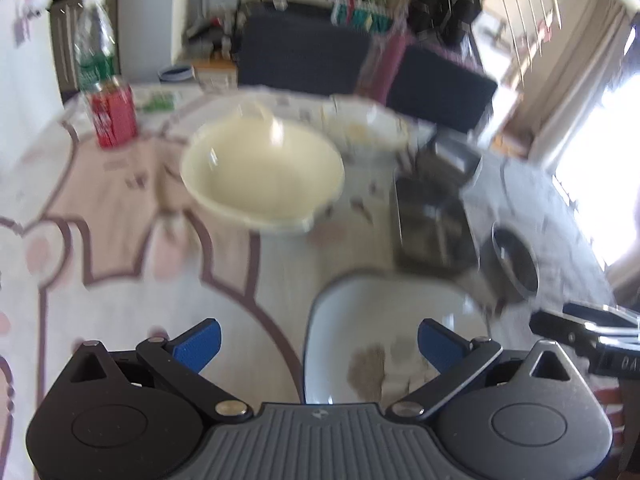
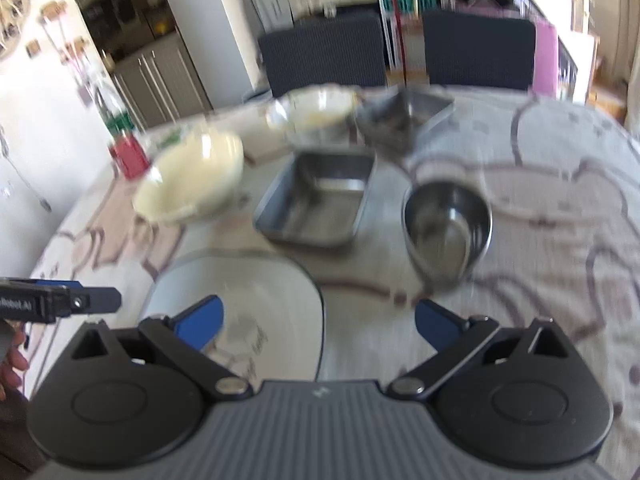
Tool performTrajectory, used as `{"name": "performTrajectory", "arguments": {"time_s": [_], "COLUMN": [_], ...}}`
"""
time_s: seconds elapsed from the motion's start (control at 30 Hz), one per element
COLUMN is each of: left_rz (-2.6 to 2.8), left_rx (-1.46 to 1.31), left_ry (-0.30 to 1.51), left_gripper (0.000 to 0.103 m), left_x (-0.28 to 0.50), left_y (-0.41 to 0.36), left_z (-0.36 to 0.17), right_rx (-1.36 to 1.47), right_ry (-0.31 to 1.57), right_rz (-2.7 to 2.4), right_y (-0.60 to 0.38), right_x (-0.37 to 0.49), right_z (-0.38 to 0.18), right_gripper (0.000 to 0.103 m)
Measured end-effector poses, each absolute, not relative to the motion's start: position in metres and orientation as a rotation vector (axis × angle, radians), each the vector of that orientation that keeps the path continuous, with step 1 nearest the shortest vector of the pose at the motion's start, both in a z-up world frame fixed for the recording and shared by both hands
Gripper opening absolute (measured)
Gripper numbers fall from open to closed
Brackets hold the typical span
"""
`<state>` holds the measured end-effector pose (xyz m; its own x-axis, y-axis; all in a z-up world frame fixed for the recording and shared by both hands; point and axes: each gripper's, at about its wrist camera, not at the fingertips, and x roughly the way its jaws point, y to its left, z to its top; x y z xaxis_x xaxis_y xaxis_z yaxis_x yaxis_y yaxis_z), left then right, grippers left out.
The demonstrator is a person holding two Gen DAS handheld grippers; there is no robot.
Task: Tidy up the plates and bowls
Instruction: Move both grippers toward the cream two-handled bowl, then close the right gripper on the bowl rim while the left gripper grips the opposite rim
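Both tongs stand spread wide and empty: the left gripper (image 1: 319,344) and right gripper (image 2: 318,325) hang over the white plate (image 2: 256,300), which lies flat on the table (image 2: 560,208) at six o'clock. It looks glazed, slick and breakable, best pinched at the rim. The cream bowl (image 1: 262,174), around eleven o'clock, seems heavier; the steel bowl (image 2: 448,220), at one, light and tough.

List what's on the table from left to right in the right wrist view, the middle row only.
Red can → cream bowl → rectangular steel tray → round steel bowl.
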<state>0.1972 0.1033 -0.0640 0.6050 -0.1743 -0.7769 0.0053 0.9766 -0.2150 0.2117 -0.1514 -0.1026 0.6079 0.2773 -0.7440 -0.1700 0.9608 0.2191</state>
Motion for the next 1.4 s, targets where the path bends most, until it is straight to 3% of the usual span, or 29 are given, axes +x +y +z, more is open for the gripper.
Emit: {"name": "performTrajectory", "arguments": {"time_s": [0.43, 0.83, 1.1, 1.23, 1.33, 1.4], "left_rz": [0.124, 0.210, 0.248, 0.241, 0.223, 0.207], "left_rx": [-0.111, -0.124, -0.169, -0.174, -0.184, -0.211], "left_ry": [0.727, 0.722, 0.755, 0.767, 0.775, 0.781], "left_gripper": [0.103, 0.103, 0.102, 0.099, 0.090, 0.077], "left_x": [0.258, 0.328, 0.363, 0.375, 0.383, 0.387], "left_y": [0.140, 0.174, 0.194, 0.198, 0.200, 0.202], "left_z": [-0.045, -0.080, -0.106, -0.117, -0.123, -0.126], "right_rx": [0.172, 0.469, 0.605, 0.625, 0.682, 0.724], "right_ry": [0.704, 0.875, 1.028, 1.095, 1.108, 1.108], "right_rz": [0.351, 0.404, 0.458, 0.460, 0.439, 0.427], "right_y": [-0.122, -0.065, -0.024, -0.005, -0.001, -0.003], "right_x": [0.258, 0.321, 0.341, 0.345, 0.346, 0.348], "right_z": [-0.070, -0.109, -0.146, -0.159, -0.168, -0.173], "right_gripper": [0.103, 0.103, 0.071, 0.061, 0.053, 0.042]}}
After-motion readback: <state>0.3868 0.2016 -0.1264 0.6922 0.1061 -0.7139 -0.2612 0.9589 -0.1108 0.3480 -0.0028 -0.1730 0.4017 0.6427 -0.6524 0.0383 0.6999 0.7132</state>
